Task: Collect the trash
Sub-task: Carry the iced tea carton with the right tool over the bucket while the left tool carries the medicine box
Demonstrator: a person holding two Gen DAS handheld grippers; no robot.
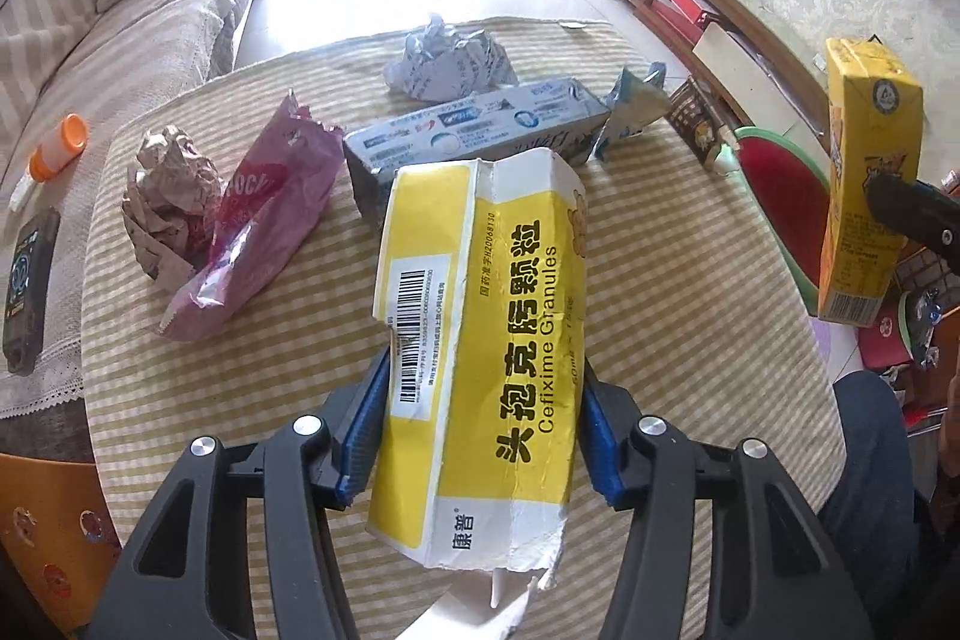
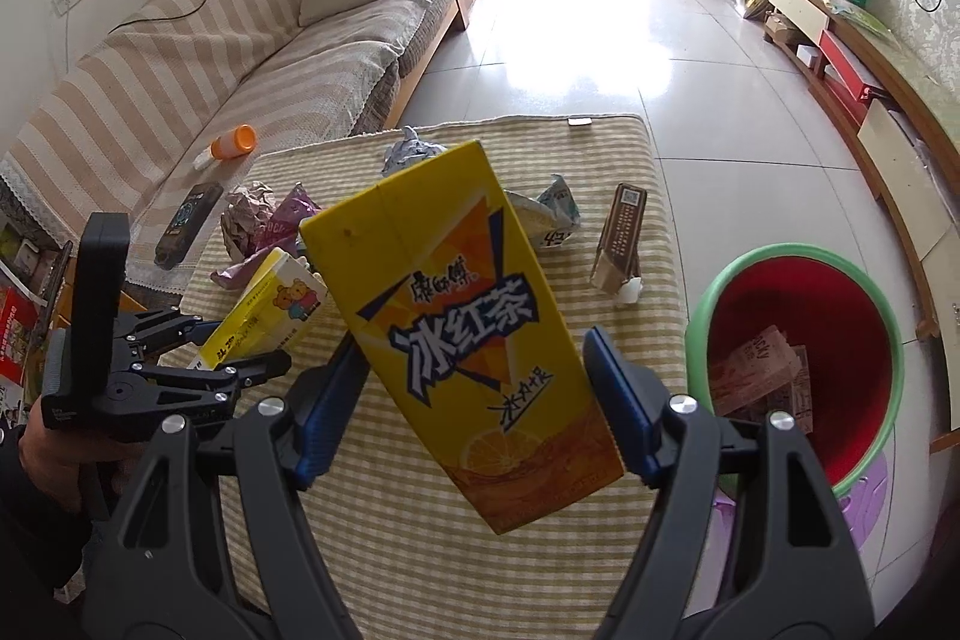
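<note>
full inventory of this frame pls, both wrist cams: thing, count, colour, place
medicine box: 1, yellow and white, in left gripper
iced tea carton: 1, yellow, in right gripper
toothpaste box: 1, silver-blue, table centre
snack wrapper: 1, pink, table left
crumpled paper: 1, brown, beside the pink wrapper
crumpled leaflet: 1, white-blue, table far edge
torn packet: 1, pale blue, table right
small carton: 1, brown, table right edge
bin: 1, green rim, red inside, floor right of table
table: 1, striped cloth
sofa: 1, beige striped, left
bottle: 1, orange cap, on sofa
phone: 1, dark, on sofa
left gripper: black, blue pads
right gripper: same
</note>
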